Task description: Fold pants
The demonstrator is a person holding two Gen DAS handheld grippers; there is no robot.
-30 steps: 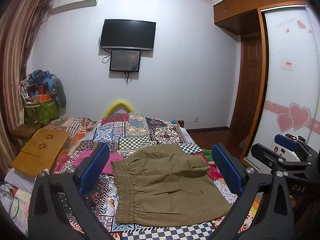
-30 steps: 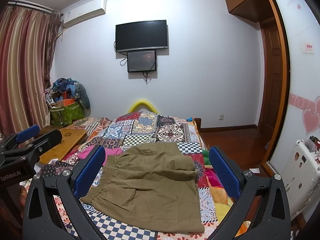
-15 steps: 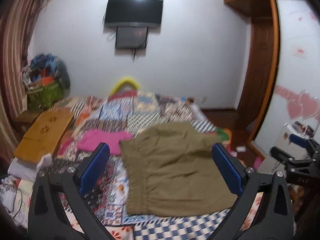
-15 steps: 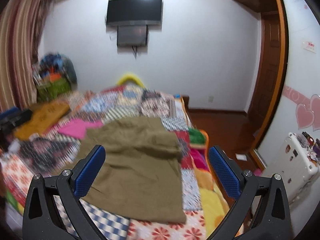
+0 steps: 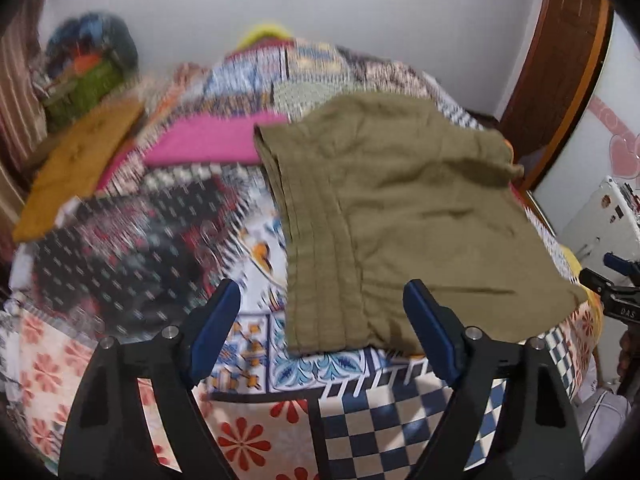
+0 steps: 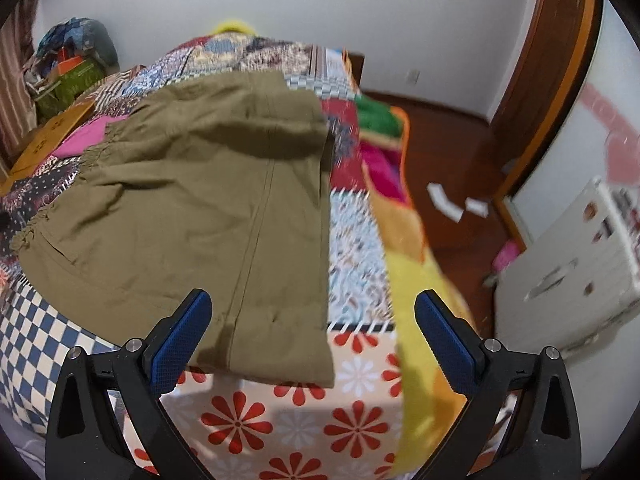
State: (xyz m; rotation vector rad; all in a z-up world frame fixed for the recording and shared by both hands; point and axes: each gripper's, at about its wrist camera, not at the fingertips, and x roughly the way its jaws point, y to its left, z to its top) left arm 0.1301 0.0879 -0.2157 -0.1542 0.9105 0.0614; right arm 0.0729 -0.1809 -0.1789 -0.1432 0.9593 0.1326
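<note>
Olive-green pants (image 5: 404, 216) lie partly folded on the patchwork bedspread (image 5: 256, 372), with the elastic waistband on the left. My left gripper (image 5: 320, 320) is open and empty, hovering just above the waistband's near corner. In the right wrist view the pants (image 6: 208, 208) reach to the bed's near right part. My right gripper (image 6: 312, 320) is open and empty above the pants' near right corner. The right gripper also shows at the right edge of the left wrist view (image 5: 616, 280).
A pink garment (image 5: 208, 140) lies on the bed left of the pants. A wooden lap tray (image 5: 76, 168) sits at the bed's left side. A white cabinet (image 6: 568, 264) and wooden floor (image 6: 452, 152) are to the right of the bed.
Both grippers have tilted down and moved closer to the bed, so the pants now fill the views. Both stay open. The pants have not moved.
</note>
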